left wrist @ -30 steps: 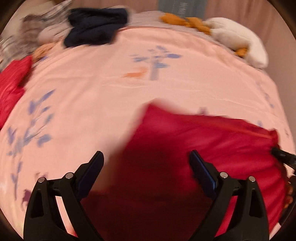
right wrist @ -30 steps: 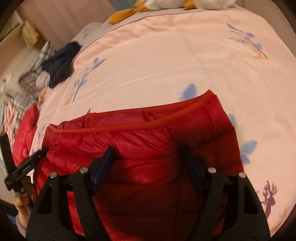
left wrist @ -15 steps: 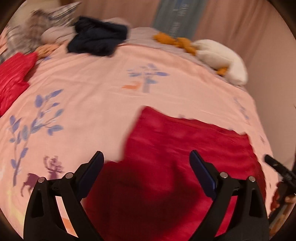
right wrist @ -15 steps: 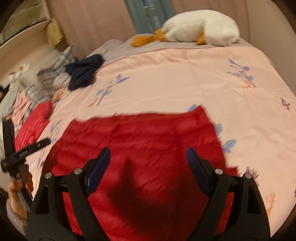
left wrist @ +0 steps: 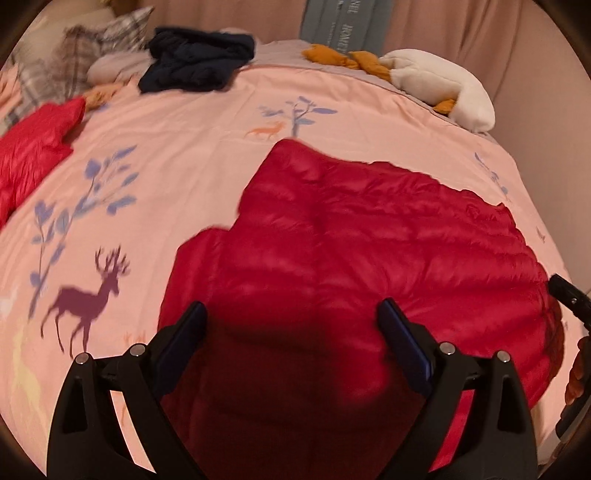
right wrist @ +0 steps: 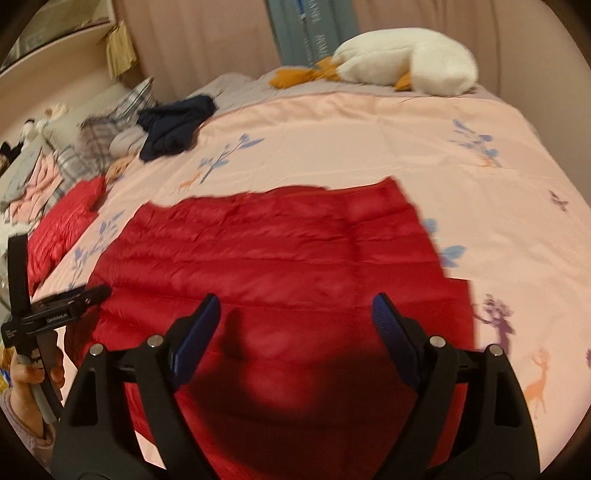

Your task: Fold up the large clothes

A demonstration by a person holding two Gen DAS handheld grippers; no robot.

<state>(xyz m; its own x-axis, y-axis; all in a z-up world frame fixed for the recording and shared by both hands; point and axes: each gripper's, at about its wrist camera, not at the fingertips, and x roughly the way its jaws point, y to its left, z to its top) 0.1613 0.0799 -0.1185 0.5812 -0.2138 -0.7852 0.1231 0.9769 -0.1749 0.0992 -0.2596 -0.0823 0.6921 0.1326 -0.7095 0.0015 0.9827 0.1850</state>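
Pink bed cover [left wrist: 207,155] carries the red puffer jacket [left wrist: 369,251] near its front edge; left gripper [left wrist: 291,336] and right gripper [right wrist: 295,325] hover wide open and empty, and the slick quilting could slide from a shallow pinch.

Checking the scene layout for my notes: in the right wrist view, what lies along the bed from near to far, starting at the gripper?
Right gripper → red puffer jacket → pink bedspread → white plush goose → curtain.
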